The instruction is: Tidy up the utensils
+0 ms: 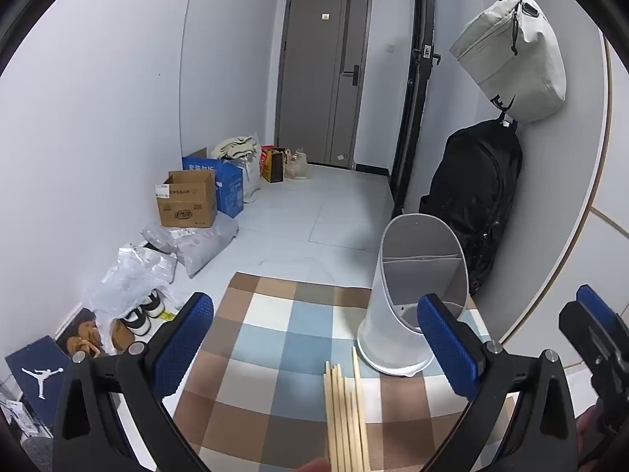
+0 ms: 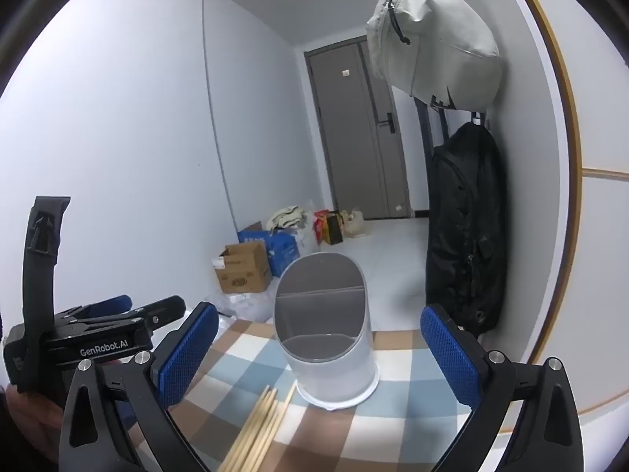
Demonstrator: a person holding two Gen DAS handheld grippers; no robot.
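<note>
Several wooden chopsticks lie in a loose bundle on the checked tablecloth, pointing at a white utensil holder with a slanted oval mouth and an inner divider. My left gripper hovers over the chopsticks, open, with nothing between its blue pads. In the right wrist view the same chopsticks and holder sit ahead of my right gripper, which is also open and holds nothing. The left gripper shows at that view's left edge.
A black backpack and a pale grey bag hang on the wall right of the holder. Cardboard boxes, plastic bags and shoes line the floor at left. A grey door closes the hallway.
</note>
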